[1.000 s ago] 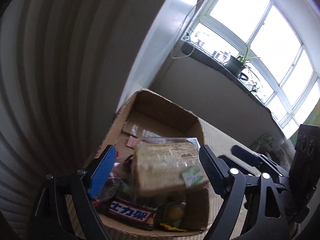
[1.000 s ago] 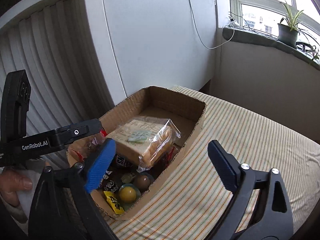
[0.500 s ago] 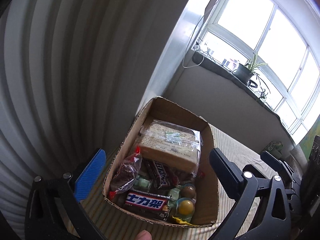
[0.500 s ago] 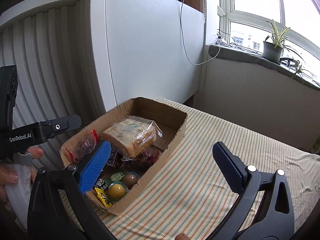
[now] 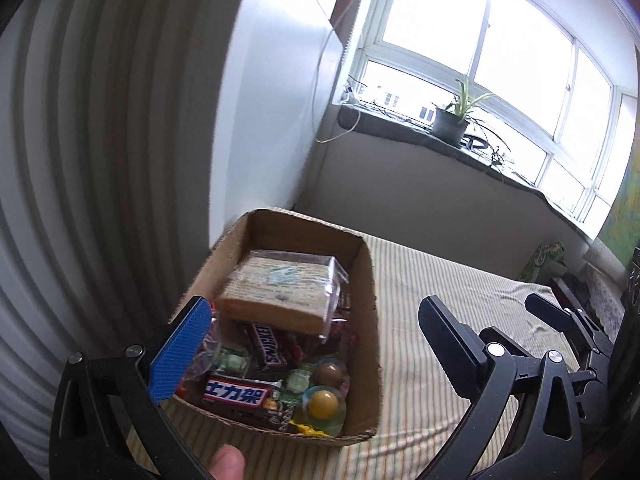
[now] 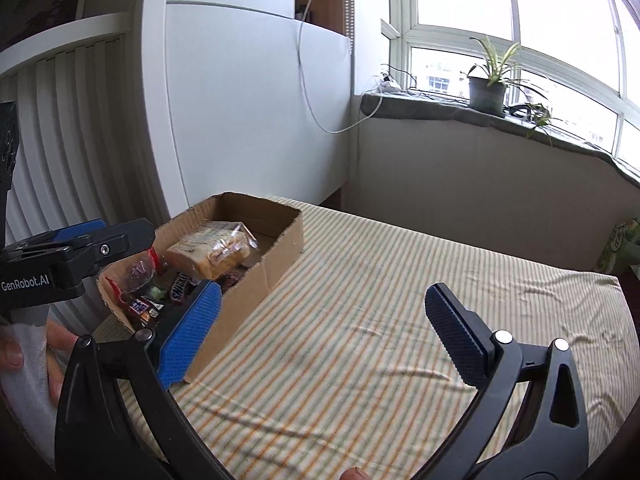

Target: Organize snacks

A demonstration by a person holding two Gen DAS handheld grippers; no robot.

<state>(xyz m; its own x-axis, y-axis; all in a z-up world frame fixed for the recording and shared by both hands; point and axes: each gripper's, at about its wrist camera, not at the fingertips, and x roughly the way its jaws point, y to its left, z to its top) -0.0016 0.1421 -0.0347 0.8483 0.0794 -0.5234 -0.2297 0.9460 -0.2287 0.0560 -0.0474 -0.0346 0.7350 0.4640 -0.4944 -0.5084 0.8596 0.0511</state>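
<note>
atop snacks in cardboard box [image 5: 362,320] — bagged bread [image 5: 280,290], lying flat, lengthwise

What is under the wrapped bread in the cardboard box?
The bread lies on top of chocolate bars inside the box. Only the bars' near ends show; whatever is beneath the bread's far half is covered.

- striped beige cloth on the surface [image 6: 380,312], creased at far right
- white slatted panel [image 5: 80,140] at left
- white cable [image 6: 316,112] hanging down the white wall
- grey-potted spider plant [image 6: 486,92] on dark stone windowsill [image 6: 440,110]
- green packet [image 5: 548,258] by far wall
</note>
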